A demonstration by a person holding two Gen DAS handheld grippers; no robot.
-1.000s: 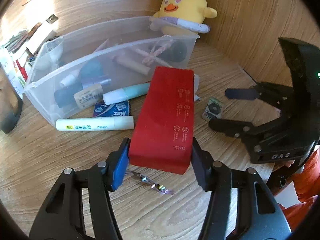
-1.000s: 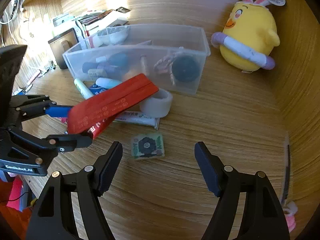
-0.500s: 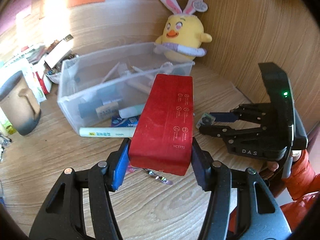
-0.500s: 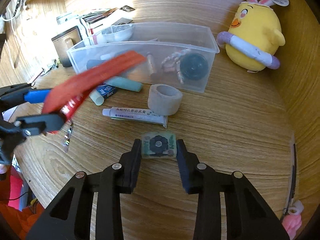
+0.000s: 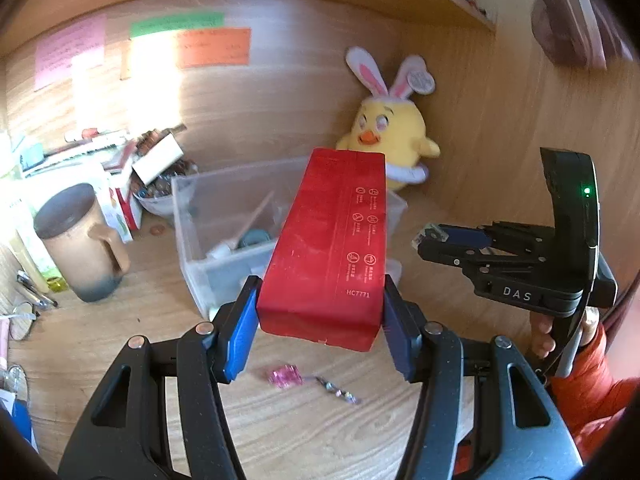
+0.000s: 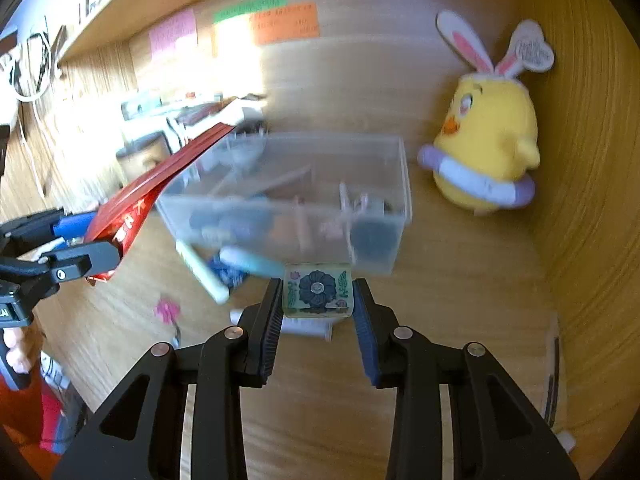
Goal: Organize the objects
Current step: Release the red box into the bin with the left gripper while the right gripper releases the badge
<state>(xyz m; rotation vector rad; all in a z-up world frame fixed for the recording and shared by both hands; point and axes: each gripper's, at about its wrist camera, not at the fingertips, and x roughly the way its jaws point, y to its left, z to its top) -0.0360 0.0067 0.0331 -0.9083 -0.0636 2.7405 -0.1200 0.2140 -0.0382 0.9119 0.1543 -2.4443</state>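
My right hand-held gripper (image 6: 318,310) just closed on the flower tile (image 6: 318,290), now off the surface w/ it; left hand-held gripper (image 5: 320,328) clamps the red box (image 5: 332,240); both go to the bin (image 6: 360,168) next, I reckon.

Read "HC7771" in pale print on the red box (image 5: 332,240), low on its top face; "DAS" in white on the black body of the right gripper (image 5: 430,236).

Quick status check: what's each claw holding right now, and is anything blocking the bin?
Left gripper shut on red box. Right gripper shut on flower tile. Both clear of desk; clear bin ahead, nothing in the way.
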